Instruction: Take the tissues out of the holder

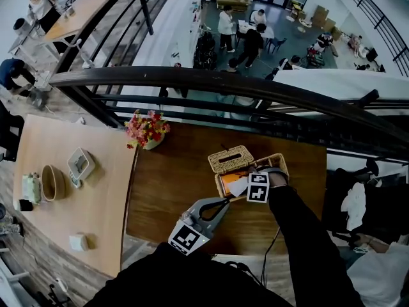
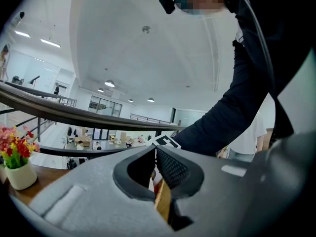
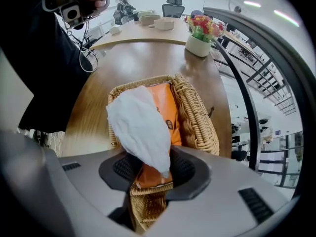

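While the right gripper (image 3: 153, 174) is held straight down over the wicker holder (image 3: 197, 117), its jaws are seen about half closed. The near end of the orange tissue pack (image 3: 170, 107) and the tip of a loose white tissue (image 3: 140, 127) are taken between the pads, which appear to press on both. The pack lies inside the holder, whose lid (image 1: 230, 158) is set just beyond it. For a clean lift, the hold should be checked to be on the pack itself and not on the sheet alone, and the pack should be drawn straight up, clear of the woven rim. The holder could be steadied by the left gripper (image 2: 154, 169), which is held level on the holder's near side with its jaws together and nothing between them. How firmly the pack is squeezed cannot be settled. Much of its top is covered by the sheet, and in the head view the contact is hidden behind the marker cube and sleeve.
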A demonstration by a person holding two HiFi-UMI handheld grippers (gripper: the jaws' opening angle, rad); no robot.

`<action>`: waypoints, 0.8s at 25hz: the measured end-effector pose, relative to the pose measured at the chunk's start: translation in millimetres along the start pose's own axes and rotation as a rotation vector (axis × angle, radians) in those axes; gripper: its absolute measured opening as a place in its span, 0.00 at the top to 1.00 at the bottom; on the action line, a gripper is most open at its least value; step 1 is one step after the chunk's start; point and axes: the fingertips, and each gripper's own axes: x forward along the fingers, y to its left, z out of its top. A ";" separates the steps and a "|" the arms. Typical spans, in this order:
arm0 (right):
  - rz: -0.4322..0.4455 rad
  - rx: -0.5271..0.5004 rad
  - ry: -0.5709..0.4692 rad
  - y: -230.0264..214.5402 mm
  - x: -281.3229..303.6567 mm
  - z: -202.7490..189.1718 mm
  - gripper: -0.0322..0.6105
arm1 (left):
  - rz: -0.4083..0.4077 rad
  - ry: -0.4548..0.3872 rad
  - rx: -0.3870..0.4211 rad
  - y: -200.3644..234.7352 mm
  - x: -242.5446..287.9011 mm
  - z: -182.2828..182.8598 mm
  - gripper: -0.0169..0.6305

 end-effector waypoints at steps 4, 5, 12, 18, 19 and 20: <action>-0.012 0.009 -0.012 0.4 -8.8 3.3 0.71 | 0.005 -0.005 0.002 0.3 -3.7 2.2 0.96; -0.017 0.013 -0.016 -0.3 -11.7 3.9 0.71 | 0.004 -0.006 0.003 0.2 -4.2 2.7 0.96; -0.053 0.021 -0.029 0.6 -31.2 5.8 0.71 | -0.002 -0.013 0.014 -8.2 -6.1 7.1 0.96; -0.083 0.020 -0.041 0.5 -54.7 8.9 0.71 | -0.002 -0.018 0.030 -15.8 -7.9 16.0 0.96; -0.088 0.020 -0.042 1.2 -58.5 9.2 0.71 | 0.000 -0.018 0.030 -17.2 -8.6 17.1 0.96; -0.094 0.019 -0.041 2.3 -62.1 9.3 0.71 | 0.002 -0.020 0.029 -19.0 -9.5 18.0 0.96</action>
